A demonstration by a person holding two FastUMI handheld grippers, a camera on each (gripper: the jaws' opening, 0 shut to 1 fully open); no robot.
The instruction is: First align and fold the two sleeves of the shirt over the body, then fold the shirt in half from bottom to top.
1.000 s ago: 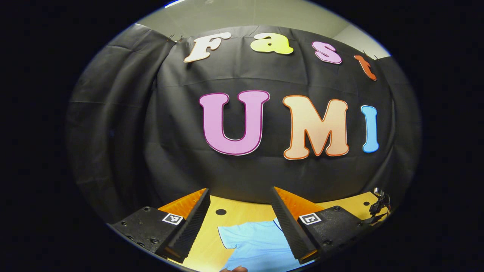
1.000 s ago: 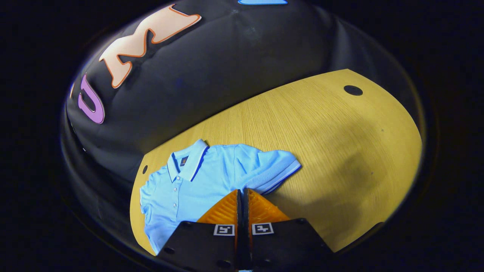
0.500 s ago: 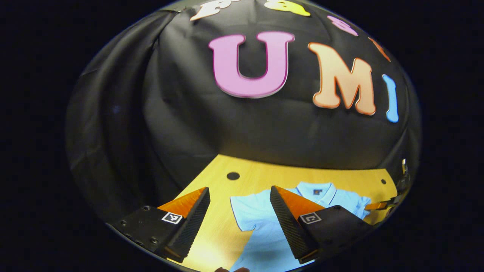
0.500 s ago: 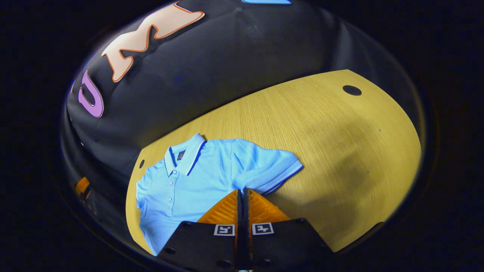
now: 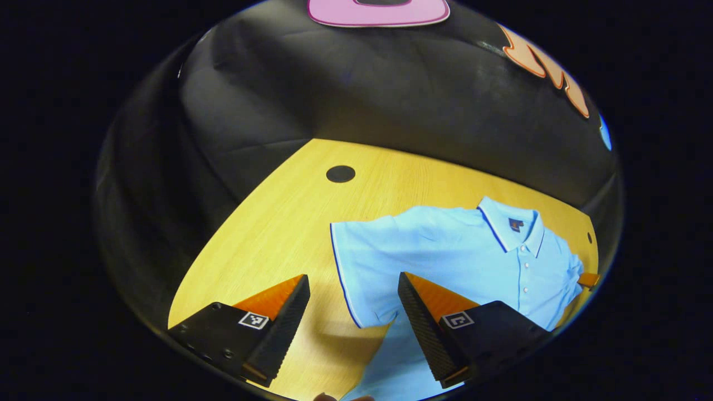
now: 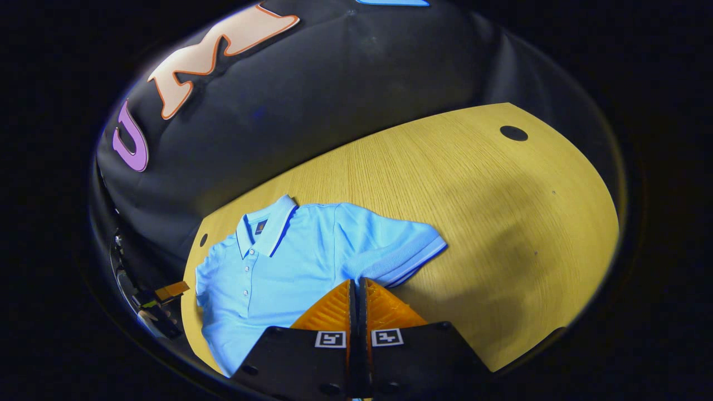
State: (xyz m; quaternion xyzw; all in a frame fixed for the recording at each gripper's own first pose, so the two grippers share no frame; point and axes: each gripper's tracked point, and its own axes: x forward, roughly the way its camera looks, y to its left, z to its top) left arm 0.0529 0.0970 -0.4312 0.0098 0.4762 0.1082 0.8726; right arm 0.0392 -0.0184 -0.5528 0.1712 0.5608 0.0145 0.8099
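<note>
- Left gripper view: the wooden table [image 5: 267,234] lies bare from its curved left edge to the shirt [image 5: 445,250], with a dark round hole [image 5: 340,174] near the far edge.
- The left gripper [image 5: 352,289] hangs spread wide above the sleeve [image 5: 362,267], whose dark-piped hem lies between its fingers; neither touches cloth.
- Right gripper view: the shirt [image 6: 278,267] lies flat, collar [image 6: 267,225] toward the booth wall, near the table's left edge.
- The right gripper [image 6: 357,289] is pressed together at the other sleeve [image 6: 401,250]; whether it pinches cloth, I cannot tell.
- Right of that sleeve, bare table [image 6: 501,211] runs to the rim.
</note>
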